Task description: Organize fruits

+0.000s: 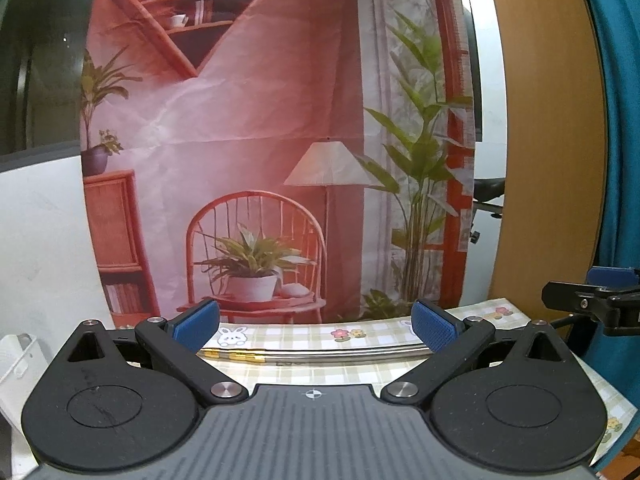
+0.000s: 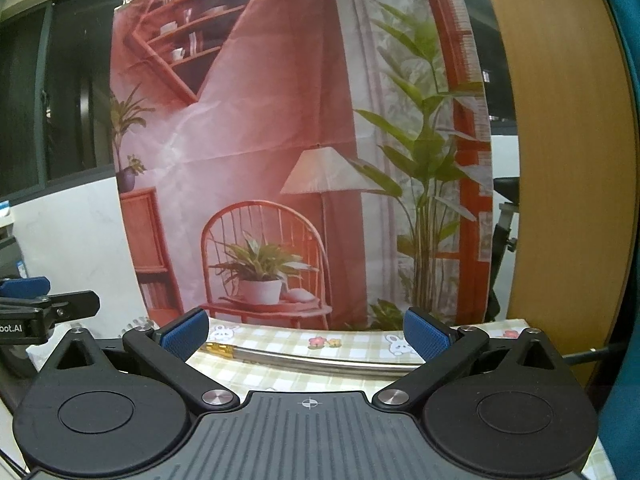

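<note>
Left black gripper with blue ribbed pads (image 1: 316,326) hangs wide open above the checked, rabbit-printed tablecloth (image 1: 296,336). Shiny metal rods (image 1: 332,354) lie across the cloth between the fingers, a printed pink room backdrop (image 1: 260,120) behind. The other gripper (image 1: 600,300) pokes in at right.

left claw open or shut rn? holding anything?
Open. In the left wrist view, the left claw has its blue pads spread wide apart, with only the checked tablecloth and metal rods visible between them. Nothing held.

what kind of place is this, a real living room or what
Probably a staged recording setup in an office or lab, not a real living room. The cosy room is only a printed backdrop, creased and hung behind a table with a checked tablecloth. Beside it are dark windows and a plain wood panel.
</note>
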Motion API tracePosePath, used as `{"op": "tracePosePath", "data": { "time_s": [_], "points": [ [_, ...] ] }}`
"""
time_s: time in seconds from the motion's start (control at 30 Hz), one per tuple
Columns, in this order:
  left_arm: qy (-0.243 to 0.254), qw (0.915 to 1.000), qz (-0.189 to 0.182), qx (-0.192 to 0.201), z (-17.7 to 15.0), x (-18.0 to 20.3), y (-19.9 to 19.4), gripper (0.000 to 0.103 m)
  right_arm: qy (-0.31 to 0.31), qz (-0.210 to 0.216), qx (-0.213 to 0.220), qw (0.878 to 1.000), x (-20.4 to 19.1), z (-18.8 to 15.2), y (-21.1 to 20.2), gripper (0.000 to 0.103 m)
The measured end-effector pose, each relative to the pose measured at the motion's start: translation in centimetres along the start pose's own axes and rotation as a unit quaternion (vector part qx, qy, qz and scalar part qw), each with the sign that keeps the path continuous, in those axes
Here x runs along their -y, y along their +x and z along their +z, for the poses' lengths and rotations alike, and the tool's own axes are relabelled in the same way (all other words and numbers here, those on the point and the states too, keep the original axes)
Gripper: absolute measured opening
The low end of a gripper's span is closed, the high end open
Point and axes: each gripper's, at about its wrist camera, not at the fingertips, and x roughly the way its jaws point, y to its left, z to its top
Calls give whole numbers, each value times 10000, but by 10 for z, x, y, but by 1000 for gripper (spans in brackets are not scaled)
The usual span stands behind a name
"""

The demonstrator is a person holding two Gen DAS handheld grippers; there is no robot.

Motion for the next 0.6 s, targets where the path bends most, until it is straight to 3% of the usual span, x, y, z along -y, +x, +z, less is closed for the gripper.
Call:
{"op": "tracePosePath", "data": {
  "time_s": [0.6],
  "points": [
    [53, 10000, 41, -11, 0, 1, -3, 103, -7, -128, -9, 9999, 2, -1, 0, 103]
  ]
}}
